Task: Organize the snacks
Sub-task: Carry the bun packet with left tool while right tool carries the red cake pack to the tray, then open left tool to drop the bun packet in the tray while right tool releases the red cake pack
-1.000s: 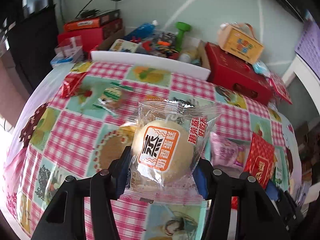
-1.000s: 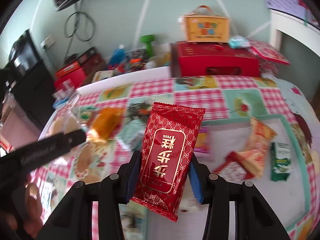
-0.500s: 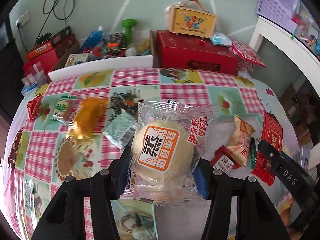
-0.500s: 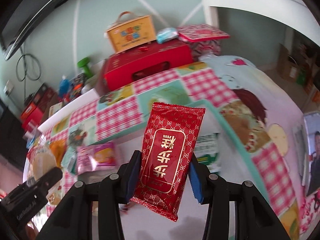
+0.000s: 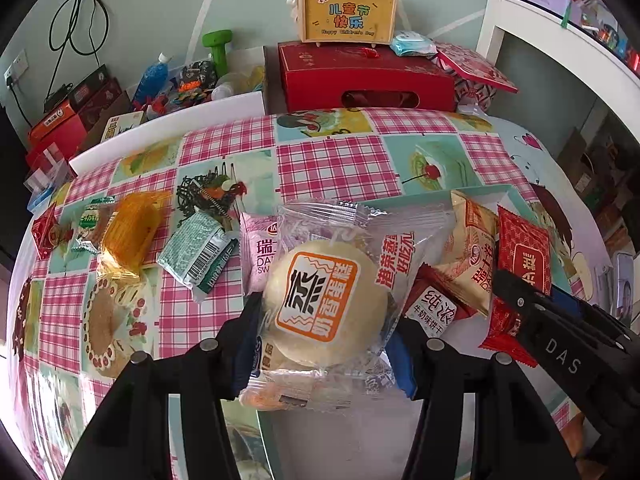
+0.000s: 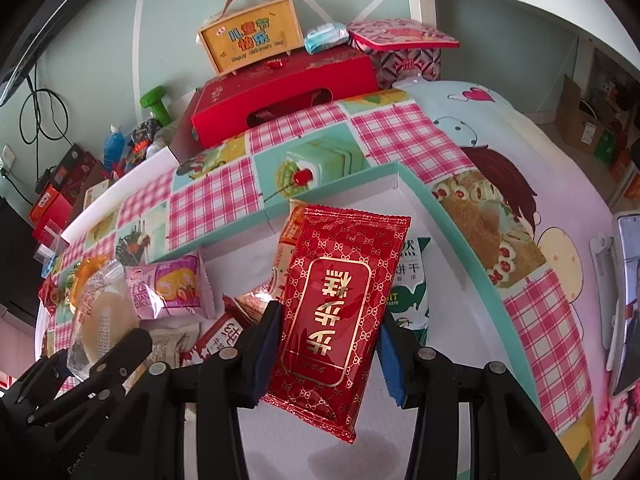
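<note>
My left gripper [image 5: 324,332] is shut on a round steamed cake [image 5: 324,300] in a clear wrapper with an orange label. My right gripper [image 6: 328,344] is shut on a red and gold packet [image 6: 340,300]. Both hang side by side over a shallow teal-rimmed box [image 6: 452,216] with a white floor. In the box lie a pink roll-cake packet [image 6: 168,284], a gold packet [image 5: 472,248], a dark red biscuit packet [image 5: 432,304] and a green and white biscuit packet [image 6: 408,292].
Left of the box, a green packet [image 5: 196,256], an orange packet [image 5: 128,232] and small sweets [image 5: 90,224] lie on the checked tablecloth. A red gift box [image 5: 360,80] and a yellow carry box [image 5: 348,16] stand behind. A phone [image 6: 628,300] lies at the right edge.
Both grippers have swung to the right across the table and now hang over the teal-rimmed box, a little lower. Each keeps its hold on its packet.
</note>
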Demonstrator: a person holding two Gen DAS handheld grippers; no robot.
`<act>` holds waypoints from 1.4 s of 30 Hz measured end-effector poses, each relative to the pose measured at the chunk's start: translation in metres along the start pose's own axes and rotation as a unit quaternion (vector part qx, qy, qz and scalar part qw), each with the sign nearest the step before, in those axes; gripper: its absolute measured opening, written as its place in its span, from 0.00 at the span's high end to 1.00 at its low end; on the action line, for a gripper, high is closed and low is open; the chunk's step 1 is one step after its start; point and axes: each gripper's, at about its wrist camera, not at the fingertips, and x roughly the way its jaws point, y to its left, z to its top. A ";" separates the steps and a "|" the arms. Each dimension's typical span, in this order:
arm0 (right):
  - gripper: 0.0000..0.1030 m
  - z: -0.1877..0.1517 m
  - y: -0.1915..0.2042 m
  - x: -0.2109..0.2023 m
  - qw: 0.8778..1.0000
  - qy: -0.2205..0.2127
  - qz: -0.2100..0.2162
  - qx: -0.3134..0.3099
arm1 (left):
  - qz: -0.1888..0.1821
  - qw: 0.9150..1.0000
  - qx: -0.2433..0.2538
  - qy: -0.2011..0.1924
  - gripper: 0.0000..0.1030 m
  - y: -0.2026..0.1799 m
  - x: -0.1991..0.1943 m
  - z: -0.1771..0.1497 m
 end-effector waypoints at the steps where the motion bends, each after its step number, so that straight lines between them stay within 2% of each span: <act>1: 0.53 0.000 0.000 0.001 1.000 0.001 0.000 0.000 | 0.000 1.000 0.001 -0.002 0.44 0.000 0.000 0.000; 14: 0.53 -0.001 0.002 0.004 1.000 0.008 -0.001 -0.002 | -0.010 1.000 0.008 -0.015 0.44 0.000 0.005 0.002; 18: 0.53 -0.001 0.003 0.005 1.000 0.010 -0.003 -0.003 | -0.011 1.000 0.020 -0.020 0.31 -0.004 0.003 0.002; 22: 0.52 -0.001 0.003 0.006 1.000 0.010 -0.003 -0.003 | -0.012 0.999 0.026 -0.023 0.30 -0.005 0.000 0.002; 26: 0.52 0.000 0.003 0.006 1.000 0.011 -0.007 -0.003 | -0.005 0.999 0.024 -0.027 0.25 -0.002 -0.006 0.004; 28: 0.43 0.000 0.002 0.007 1.000 0.012 -0.003 -0.001 | -0.001 0.999 0.017 -0.028 0.23 0.003 -0.009 0.005; 34: 0.34 0.000 0.002 0.007 1.000 0.015 -0.003 0.000 | 0.021 0.999 -0.016 -0.021 0.22 0.024 -0.012 0.006; 39: 0.15 -0.001 0.006 0.010 1.000 0.021 -0.003 -0.008 | 0.054 0.997 -0.055 -0.005 0.20 0.046 -0.008 0.005; 42: 0.08 -0.001 0.008 0.011 1.000 0.021 -0.006 -0.014 | 0.073 0.994 -0.081 0.009 0.18 0.061 -0.003 0.003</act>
